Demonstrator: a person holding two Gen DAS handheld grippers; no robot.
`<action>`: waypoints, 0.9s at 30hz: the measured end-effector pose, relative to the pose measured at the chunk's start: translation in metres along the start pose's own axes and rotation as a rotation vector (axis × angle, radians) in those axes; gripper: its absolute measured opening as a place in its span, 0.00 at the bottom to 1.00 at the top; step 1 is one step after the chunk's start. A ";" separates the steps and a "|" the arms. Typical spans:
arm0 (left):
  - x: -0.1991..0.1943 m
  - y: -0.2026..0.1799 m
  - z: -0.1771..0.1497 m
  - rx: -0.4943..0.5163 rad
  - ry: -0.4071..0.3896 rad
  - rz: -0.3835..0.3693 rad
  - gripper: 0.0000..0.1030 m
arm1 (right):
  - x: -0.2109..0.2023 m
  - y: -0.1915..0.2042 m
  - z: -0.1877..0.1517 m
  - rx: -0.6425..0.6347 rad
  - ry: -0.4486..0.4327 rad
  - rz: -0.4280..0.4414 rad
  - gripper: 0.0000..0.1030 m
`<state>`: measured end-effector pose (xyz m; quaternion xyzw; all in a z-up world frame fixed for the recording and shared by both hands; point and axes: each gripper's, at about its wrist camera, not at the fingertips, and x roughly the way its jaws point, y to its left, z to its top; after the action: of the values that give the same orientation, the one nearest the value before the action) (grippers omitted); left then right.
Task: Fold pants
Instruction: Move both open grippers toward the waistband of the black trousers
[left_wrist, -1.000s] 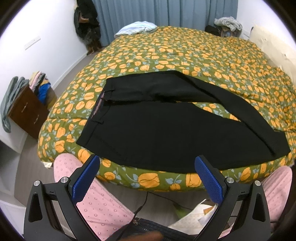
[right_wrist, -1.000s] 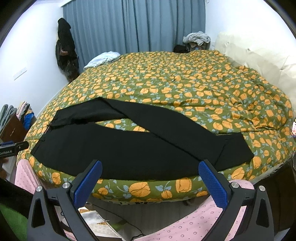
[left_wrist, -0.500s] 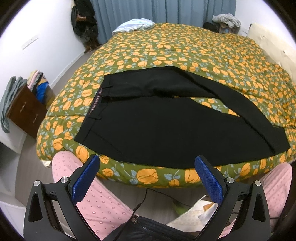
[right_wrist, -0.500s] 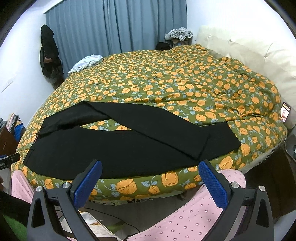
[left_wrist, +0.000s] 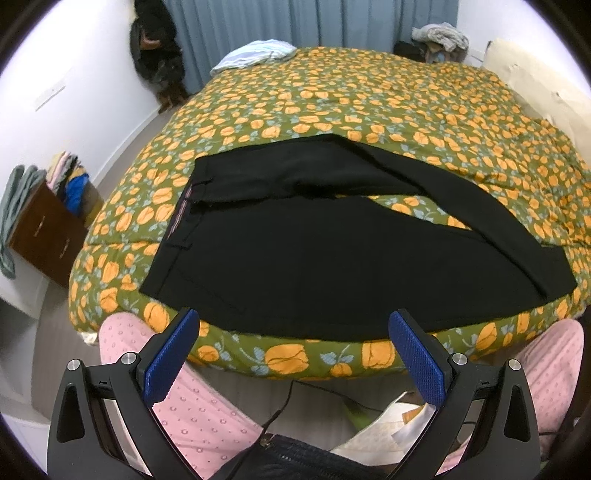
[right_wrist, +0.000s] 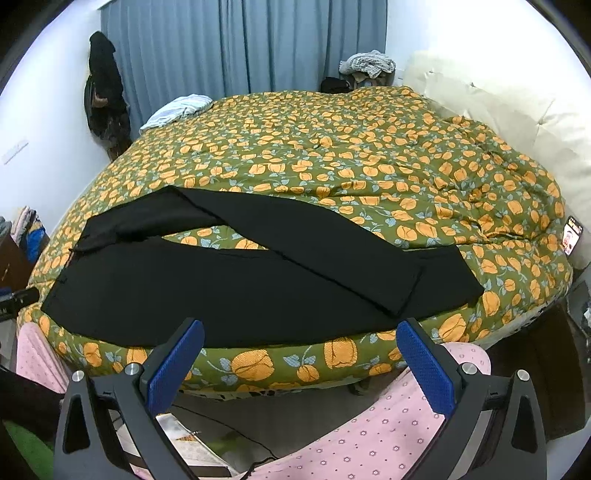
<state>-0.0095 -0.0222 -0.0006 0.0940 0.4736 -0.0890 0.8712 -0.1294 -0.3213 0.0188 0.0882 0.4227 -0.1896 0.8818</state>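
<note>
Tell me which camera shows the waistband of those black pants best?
The left wrist view: the waistband faces it, with its striped lining and belt loops visible. In the right wrist view the waistband sits far left, edge-on and dark, with no detail.

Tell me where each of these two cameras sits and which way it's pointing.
Left wrist: on the left gripper, open, facing across the bed at the waistband end of the pants; pink-clad legs show below.
Right wrist: on the right gripper, open, facing the pants' leg ends; a pink leg shows.
Shared: pants, bed, curtain.
</note>
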 end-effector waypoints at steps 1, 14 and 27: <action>0.000 -0.003 0.001 0.009 -0.005 -0.006 0.99 | 0.000 0.000 0.000 -0.002 0.000 -0.004 1.00; -0.003 -0.028 0.012 0.095 -0.061 -0.059 0.99 | 0.001 -0.003 -0.001 0.018 -0.015 -0.015 1.00; 0.009 -0.032 0.024 0.127 -0.108 -0.006 0.99 | 0.072 -0.019 0.007 -0.039 0.034 0.062 1.00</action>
<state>0.0067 -0.0595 0.0018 0.1429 0.4197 -0.1263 0.8874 -0.0909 -0.3596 -0.0325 0.0875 0.4380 -0.1524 0.8816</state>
